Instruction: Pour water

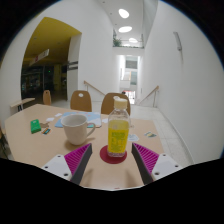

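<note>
**Bottle between the spread fingers**

Bottle [119,131] with yellow liquid and a yellow cap stood upright on a dark red coaster [111,155] on the wooden table [35,145]. In the gripper view, the gripper [112,160] was spread wide, and its two fingers with pink pads [79,158] were at either side of the bottle with a gap on each side, so nothing was pinched. A white cup [77,127] stood on the table just to the left of the bottle, a little beyond the fingers. A small green thing [35,125] lay farther left. Wooden chairs [81,100] stood beyond the table, near the white wall.
</note>
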Action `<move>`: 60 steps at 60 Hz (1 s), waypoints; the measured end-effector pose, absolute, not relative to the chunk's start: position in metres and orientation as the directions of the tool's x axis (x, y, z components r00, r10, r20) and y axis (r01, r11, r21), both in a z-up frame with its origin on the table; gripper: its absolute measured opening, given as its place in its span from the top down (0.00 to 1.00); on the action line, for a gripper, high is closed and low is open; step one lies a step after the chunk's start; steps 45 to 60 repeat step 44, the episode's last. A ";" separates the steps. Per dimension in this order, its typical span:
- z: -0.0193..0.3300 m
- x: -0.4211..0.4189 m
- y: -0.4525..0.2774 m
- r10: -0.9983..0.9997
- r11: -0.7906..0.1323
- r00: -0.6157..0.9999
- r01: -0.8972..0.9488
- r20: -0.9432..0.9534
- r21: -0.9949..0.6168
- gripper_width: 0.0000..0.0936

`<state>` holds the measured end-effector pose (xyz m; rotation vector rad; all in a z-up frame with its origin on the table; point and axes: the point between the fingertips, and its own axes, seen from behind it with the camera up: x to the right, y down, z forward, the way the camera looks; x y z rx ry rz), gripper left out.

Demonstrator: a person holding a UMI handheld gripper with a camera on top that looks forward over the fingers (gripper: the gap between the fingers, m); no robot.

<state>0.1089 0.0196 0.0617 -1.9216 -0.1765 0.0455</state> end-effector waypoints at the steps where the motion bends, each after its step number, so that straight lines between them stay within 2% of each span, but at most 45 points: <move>1: 0.065 0.108 0.012 0.150 -0.336 0.987 0.104 0.056 -0.936 0.07; 10: 0.091 0.095 -0.052 0.217 -0.302 0.975 0.107 0.041 -0.947 0.07; 28: 0.124 0.066 -0.156 0.331 -0.277 0.933 -0.045 -0.140 -0.960 0.07; 44: 0.103 0.121 -0.131 0.221 -0.276 0.966 -0.071 -0.135 -0.958 0.08; 60: 0.103 0.121 -0.131 0.221 -0.276 0.966 -0.071 -0.135 -0.958 0.08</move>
